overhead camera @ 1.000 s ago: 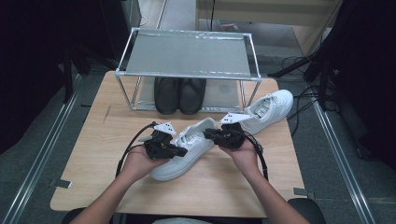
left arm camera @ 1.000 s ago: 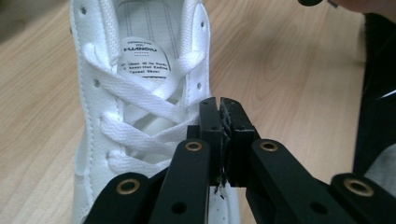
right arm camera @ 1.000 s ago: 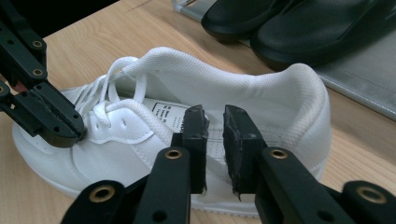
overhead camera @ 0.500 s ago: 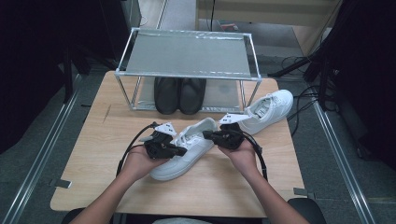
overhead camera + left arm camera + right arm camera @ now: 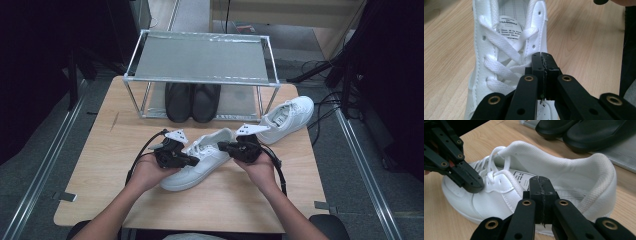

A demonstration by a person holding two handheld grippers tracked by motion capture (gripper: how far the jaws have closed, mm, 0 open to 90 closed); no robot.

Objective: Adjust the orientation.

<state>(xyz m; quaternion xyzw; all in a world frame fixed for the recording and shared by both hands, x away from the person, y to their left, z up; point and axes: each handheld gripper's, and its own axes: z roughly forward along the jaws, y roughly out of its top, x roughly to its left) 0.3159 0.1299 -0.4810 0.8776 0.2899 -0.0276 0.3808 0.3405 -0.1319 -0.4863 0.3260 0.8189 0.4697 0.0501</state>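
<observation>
White sneaker (image 5: 200,160) lies on the wooden worktop (image 5: 100,150) near its front middle, toe toward the person, heel toward the metal rack (image 5: 200,57) at the back. A pair of black shoes (image 5: 192,101) sits under that rack, and a second white sneaker (image 5: 290,114) lies near the worktop's right edge, apart from the first. The left claw (image 5: 196,161) comes in from the sneaker's left side, its tip over the laces (image 5: 506,53); its jaws are pressed together, and I cannot tell whether a lace is caught between them. The right claw (image 5: 222,146) comes in from the right, its closed jaws just beside the tongue and collar (image 5: 564,167), with nothing seen between them.
</observation>
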